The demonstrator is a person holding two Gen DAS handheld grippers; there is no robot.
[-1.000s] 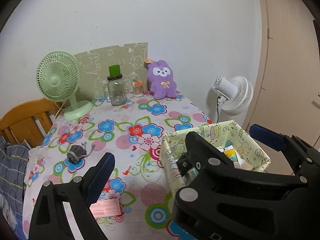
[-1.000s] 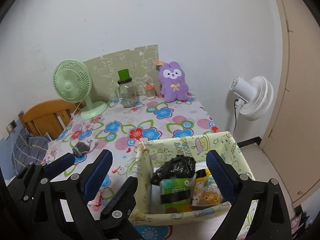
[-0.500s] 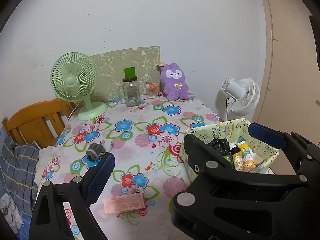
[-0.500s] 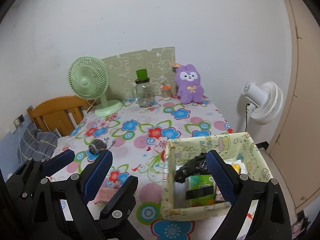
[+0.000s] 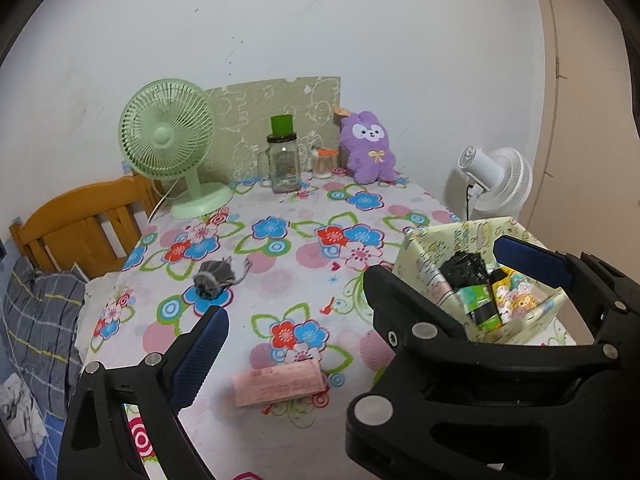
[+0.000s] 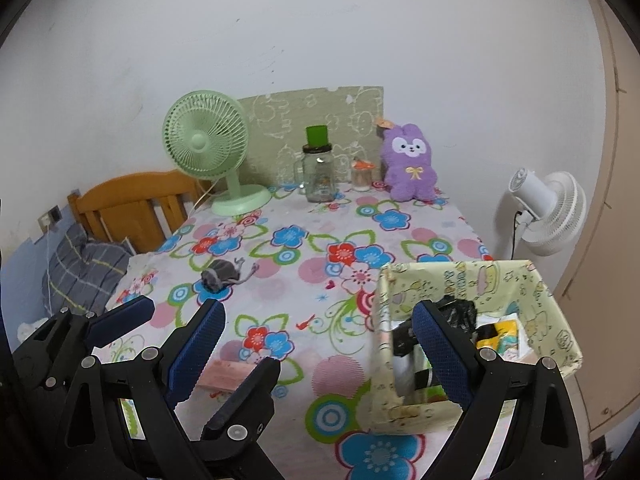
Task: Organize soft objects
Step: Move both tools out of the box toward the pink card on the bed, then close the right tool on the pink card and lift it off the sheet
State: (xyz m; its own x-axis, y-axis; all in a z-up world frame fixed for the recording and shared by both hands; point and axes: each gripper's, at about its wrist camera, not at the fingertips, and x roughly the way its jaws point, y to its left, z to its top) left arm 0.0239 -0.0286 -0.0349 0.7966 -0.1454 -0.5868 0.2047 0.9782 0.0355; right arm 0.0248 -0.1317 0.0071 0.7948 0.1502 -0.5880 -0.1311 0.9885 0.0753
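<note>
Left wrist view: both the left hand-held gripper (image 5: 360,288) and right hand-held gripper (image 6: 316,340) gape empty, pink packet (image 5: 278,382) just below the left one

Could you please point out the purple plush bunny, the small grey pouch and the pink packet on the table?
purple plush bunny (image 6: 408,168): right wrist view, on its belly.
small grey pouch (image 5: 213,275): left wrist view, on its body.
pink packet (image 5: 279,382): left wrist view, on its flat top face.

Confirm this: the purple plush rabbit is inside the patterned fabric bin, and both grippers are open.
Not quite. The purple plush rabbit sits on the table against the far wall, outside the patterned fabric bin, as the right wrist view shows. Both grippers are open.
</note>
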